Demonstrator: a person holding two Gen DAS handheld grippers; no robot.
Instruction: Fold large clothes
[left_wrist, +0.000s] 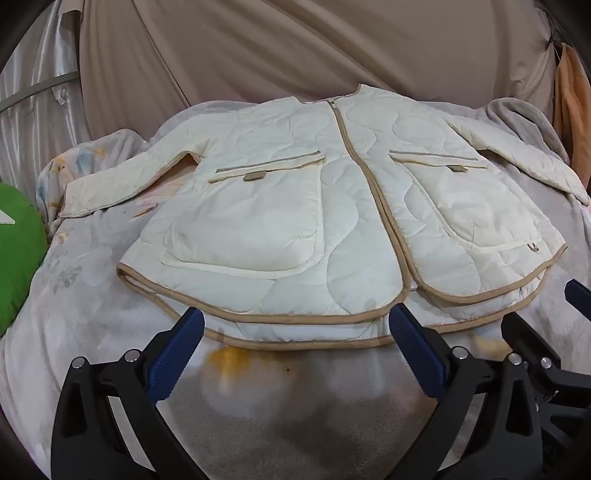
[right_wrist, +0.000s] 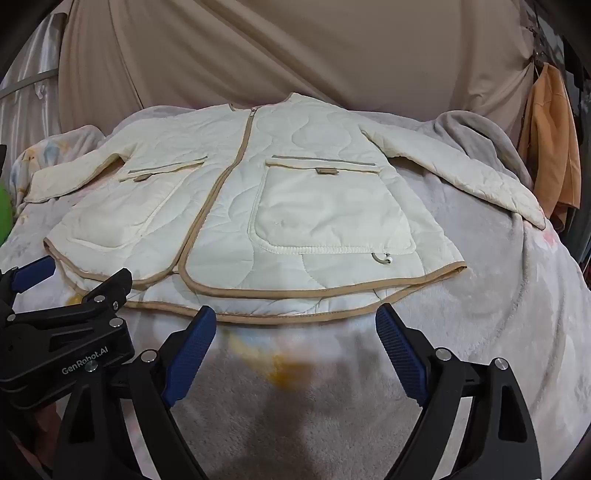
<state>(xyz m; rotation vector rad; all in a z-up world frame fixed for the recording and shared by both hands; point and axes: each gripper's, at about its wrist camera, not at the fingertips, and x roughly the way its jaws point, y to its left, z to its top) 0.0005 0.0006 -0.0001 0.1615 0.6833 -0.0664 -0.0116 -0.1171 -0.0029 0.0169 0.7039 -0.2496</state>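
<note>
A cream quilted jacket (left_wrist: 295, 206) with tan trim, a front zip and two large patch pockets lies flat and face up on the bed, both sleeves spread out to the sides. In the right wrist view the same jacket (right_wrist: 280, 206) fills the middle. My left gripper (left_wrist: 295, 332) hovers open just in front of the hem, left of the zip line, nothing between its blue pads. My right gripper (right_wrist: 295, 332) is open too, just short of the hem below the right pocket. Each gripper shows at the edge of the other's view: the right gripper (left_wrist: 546, 325), the left gripper (right_wrist: 70, 288).
A pale grey fleece blanket (right_wrist: 498, 295) with faint floral print covers the bed. A green cushion (left_wrist: 18, 258) lies at the left edge. Beige draped fabric (left_wrist: 295, 44) hangs behind the bed, and an orange garment (right_wrist: 550, 147) hangs at the far right.
</note>
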